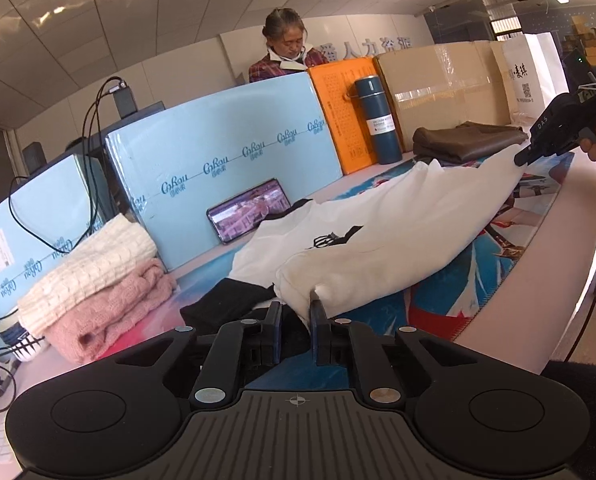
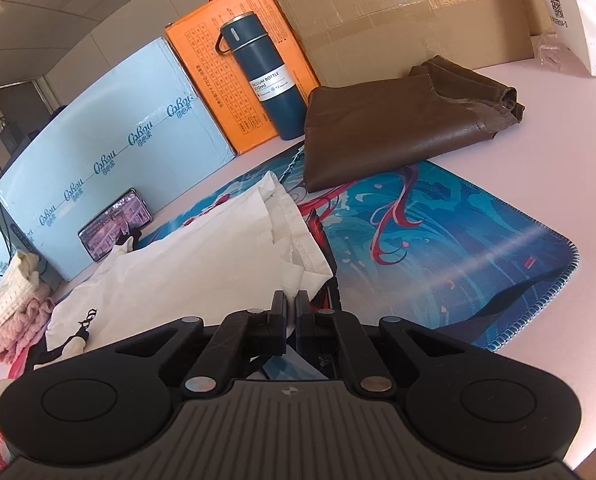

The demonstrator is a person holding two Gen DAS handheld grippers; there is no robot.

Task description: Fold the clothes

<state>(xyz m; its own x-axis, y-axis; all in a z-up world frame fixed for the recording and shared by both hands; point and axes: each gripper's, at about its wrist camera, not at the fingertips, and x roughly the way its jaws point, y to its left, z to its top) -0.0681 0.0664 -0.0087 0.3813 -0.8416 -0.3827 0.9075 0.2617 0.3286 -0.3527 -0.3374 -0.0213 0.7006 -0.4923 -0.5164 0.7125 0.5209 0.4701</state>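
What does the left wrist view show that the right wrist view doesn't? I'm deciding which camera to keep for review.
Only the left wrist view shows the right tongs from outside, pinching the far end of the white garment, plus a patterned mug beside the stacked knits.

Only the right wrist view shows the printed mat's stitched corner and the garment's hem up close.

Both show the white garment, brown folded garment, blue bottle, phone, orange box and pink and cream knits.
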